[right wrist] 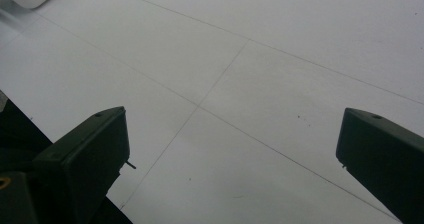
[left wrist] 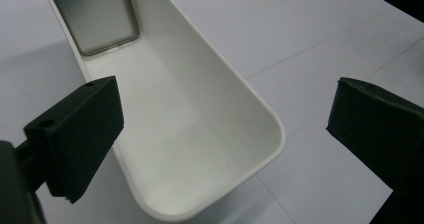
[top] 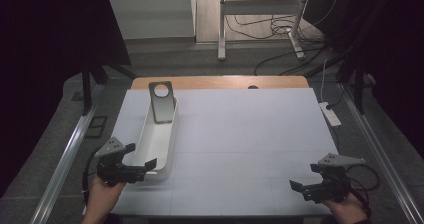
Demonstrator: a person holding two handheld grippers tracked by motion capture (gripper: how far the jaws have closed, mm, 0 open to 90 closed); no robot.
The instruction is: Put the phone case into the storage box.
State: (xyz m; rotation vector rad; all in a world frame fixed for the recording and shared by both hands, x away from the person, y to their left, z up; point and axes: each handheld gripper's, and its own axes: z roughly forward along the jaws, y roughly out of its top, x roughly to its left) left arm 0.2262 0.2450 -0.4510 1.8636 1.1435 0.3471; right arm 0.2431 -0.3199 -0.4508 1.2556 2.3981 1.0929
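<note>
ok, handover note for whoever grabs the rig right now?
Left gripper: open, jaws straddling the near end of the white tray, holding nothing.
Right gripper: open, above bare white table at the near right, holding nothing.
Grey phone case: leaning in the tray's far end, its top past the rim.
Done: nothing evident. Left: probably grip the tray's near wall; the case is untouched.

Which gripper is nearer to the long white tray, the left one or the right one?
Left. The left gripper hangs open at the near end of the white tray, jaws either side of its end. The right gripper is far off, over the bare table.
</note>
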